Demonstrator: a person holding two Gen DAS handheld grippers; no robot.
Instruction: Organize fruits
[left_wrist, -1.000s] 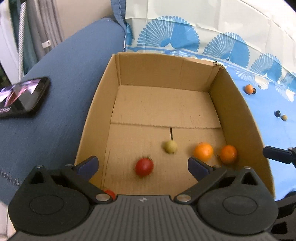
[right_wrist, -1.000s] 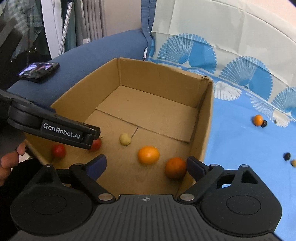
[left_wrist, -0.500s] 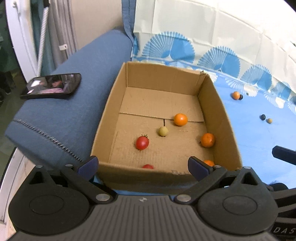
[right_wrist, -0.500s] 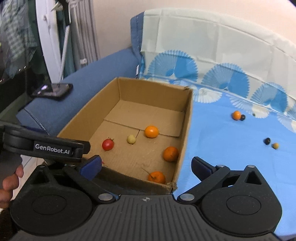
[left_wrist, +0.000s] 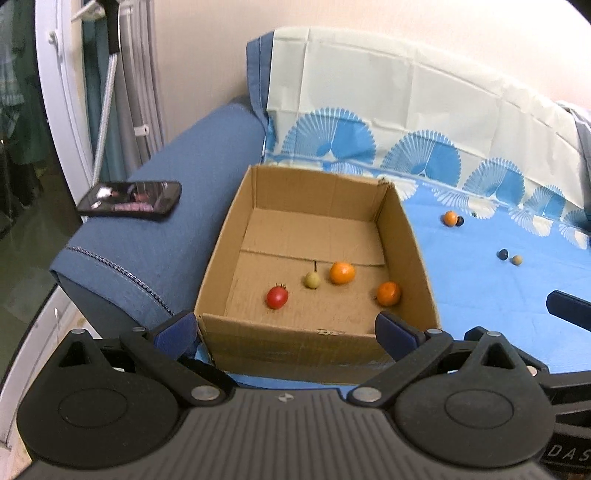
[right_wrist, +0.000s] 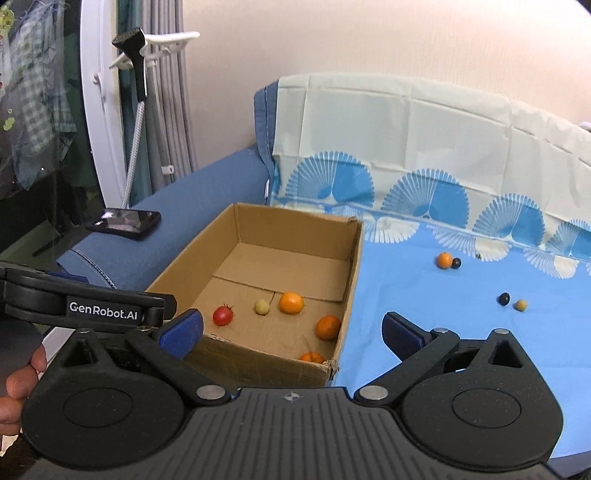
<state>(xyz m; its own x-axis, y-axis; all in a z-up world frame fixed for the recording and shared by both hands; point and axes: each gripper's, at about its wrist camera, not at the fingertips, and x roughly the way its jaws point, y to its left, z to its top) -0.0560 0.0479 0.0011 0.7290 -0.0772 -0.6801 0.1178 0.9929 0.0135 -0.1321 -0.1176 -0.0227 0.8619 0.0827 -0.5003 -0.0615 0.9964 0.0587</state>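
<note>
While both our tongs, left (left_wrist: 284, 326) and right (right_wrist: 291, 326), gape wide with nothing between them, the cardboard box (left_wrist: 410, 236) holds a cherry tomato (left_wrist: 277, 297), a pale grape (left_wrist: 312, 280) and oranges (left_wrist: 342, 273); at two o'clock, an orange (right_wrist: 444, 260) and dark berries (right_wrist: 503, 298) lie on the blue sheet (right_wrist: 406, 295).

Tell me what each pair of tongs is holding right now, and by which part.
Nothing is held. The left tongs and the right tongs both stand wide open with nothing between their pads; the fruits lie loose in the cardboard box or on the blue cloth.
</note>
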